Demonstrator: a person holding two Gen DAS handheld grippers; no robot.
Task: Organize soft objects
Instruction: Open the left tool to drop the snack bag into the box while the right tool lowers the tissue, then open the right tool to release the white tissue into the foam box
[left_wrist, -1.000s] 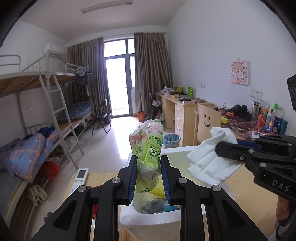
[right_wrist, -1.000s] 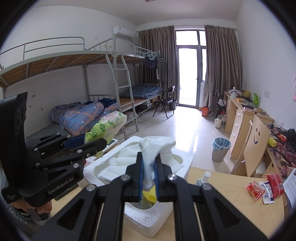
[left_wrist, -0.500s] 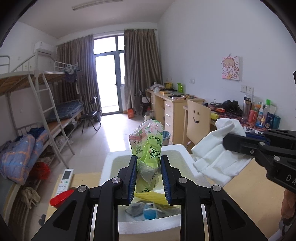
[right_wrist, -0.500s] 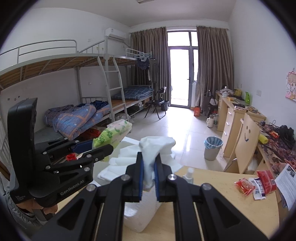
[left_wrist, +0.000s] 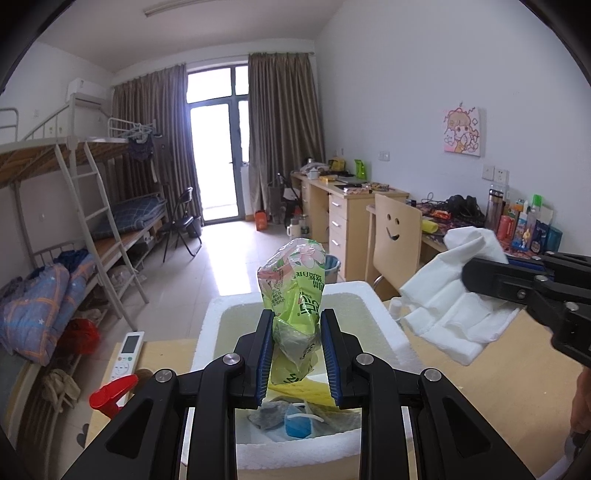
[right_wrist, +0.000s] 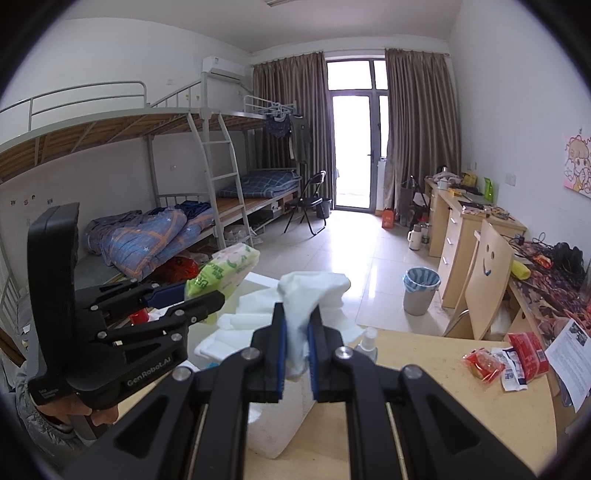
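The left gripper (left_wrist: 297, 345) is pinching one green tissue pack (left_wrist: 293, 295) between its two blue pads, which are pressing into the crumpled plastic low on the pack; the pack is standing upright above the jaws. The right gripper (right_wrist: 297, 354) is squeezing one white cloth (right_wrist: 314, 291) between its two pads, closed nearly together on a bunched fold, while the rest of the cloth is hanging loose to the side. In the left wrist view that same cloth (left_wrist: 458, 314) is draping off the right gripper's black finger, up in the air beside the box.

Just below the tissue pack one white foam box (left_wrist: 388, 332) is sitting open on the wooden table (left_wrist: 517, 387). Inside it, one yellow item (left_wrist: 310, 389) is lying flat, with one blue piece (left_wrist: 297, 430) and some grey fabric (left_wrist: 269, 415) next to it near the front wall.

On the table left of the box, one white remote (left_wrist: 127, 356) and one red-topped spray bottle (left_wrist: 112, 391) are resting. To the right of the box, one small clear spray bottle (right_wrist: 367, 343) is standing, and farther right a few red snack packets (right_wrist: 506, 360), roughly four, are lying together.
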